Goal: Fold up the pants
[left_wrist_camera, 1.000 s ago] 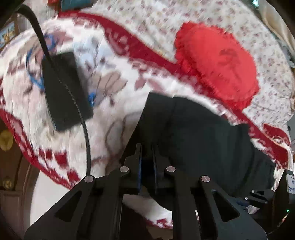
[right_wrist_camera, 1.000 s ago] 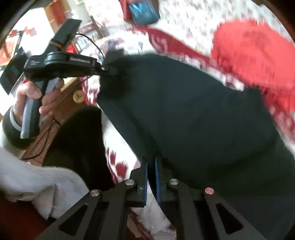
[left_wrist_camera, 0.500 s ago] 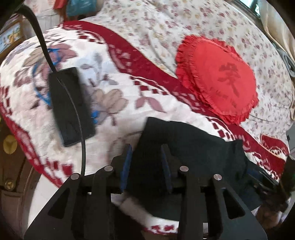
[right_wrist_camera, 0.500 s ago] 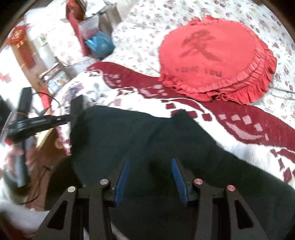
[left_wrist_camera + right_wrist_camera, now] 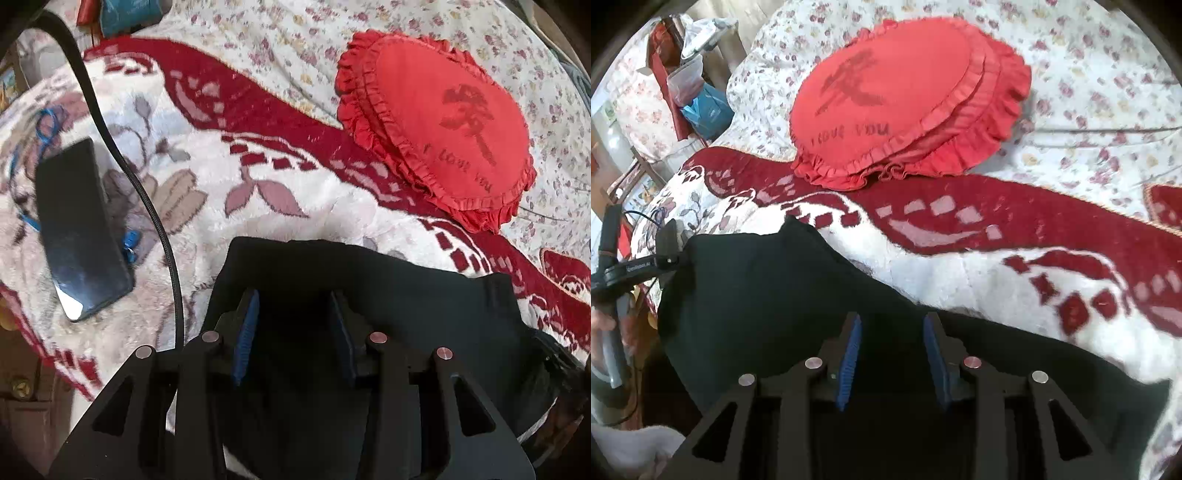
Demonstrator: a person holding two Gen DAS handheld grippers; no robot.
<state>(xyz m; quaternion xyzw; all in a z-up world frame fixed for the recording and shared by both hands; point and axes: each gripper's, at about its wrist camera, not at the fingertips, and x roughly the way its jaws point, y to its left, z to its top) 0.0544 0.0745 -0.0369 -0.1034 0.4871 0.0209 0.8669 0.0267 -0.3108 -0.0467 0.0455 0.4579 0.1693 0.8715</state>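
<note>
The pants (image 5: 388, 295), black, lie on the blanket (image 5: 258, 158) at its near edge, spread flat w/ an uneven far edge; in the right wrist view they run from lower left across under the gripper, one corner peaked up toward the cushion (image 5: 897, 96); the near part is hidden below the tools, so I can't tell how many layers there are.

Left gripper (image 5: 293, 332): jaws apart and opening, over the cloth, pads not pinching it, nothing visibly gripped. Right gripper (image 5: 892, 358): jaws apart too but closing, cloth below and between them, pads not yet pressing on it.

Step, as I read it: between folds; cloth laid down, left letting go, right going for a fresh hold.

Next move calls for: each gripper to pinch an edge or corner, all layers; lift together and carry across evenly so the fold lands square; watch the peaked corner, likely to bunch.

Around: phone (image 5: 77, 236) and cable (image 5: 147, 206) left of the pants, near but apart; floral sheet (image 5: 295, 40) beyond.
</note>
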